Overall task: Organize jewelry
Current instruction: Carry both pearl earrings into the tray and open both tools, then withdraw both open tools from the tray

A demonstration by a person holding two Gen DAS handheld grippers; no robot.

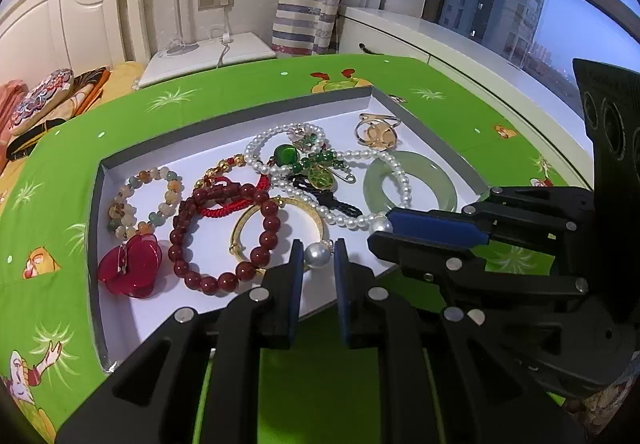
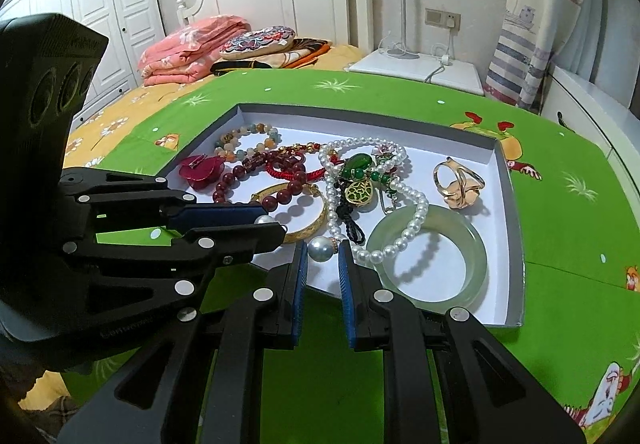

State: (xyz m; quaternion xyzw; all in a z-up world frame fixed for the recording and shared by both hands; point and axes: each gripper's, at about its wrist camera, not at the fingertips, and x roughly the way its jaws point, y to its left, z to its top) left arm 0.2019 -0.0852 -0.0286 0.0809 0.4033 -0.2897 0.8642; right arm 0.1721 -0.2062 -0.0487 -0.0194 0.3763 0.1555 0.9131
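Pinching the pearl necklace's (image 1: pixel 340 220) end pearls in left tongs (image 1: pixel 318 264) and right tongs (image 2: pixel 323 260) at the tray's (image 1: pixel 240 115) near edge; next, probably gentle lifting to untangle.

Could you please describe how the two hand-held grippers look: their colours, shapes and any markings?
Both the left gripper and the right gripper are matte black linkage frames with round silver pivot pins and triangular cut-outs. Their flat fingers carry ribbed blue pads. Each has a black camera block with round lenses; one body bears faint embossed lettering, unreadable.
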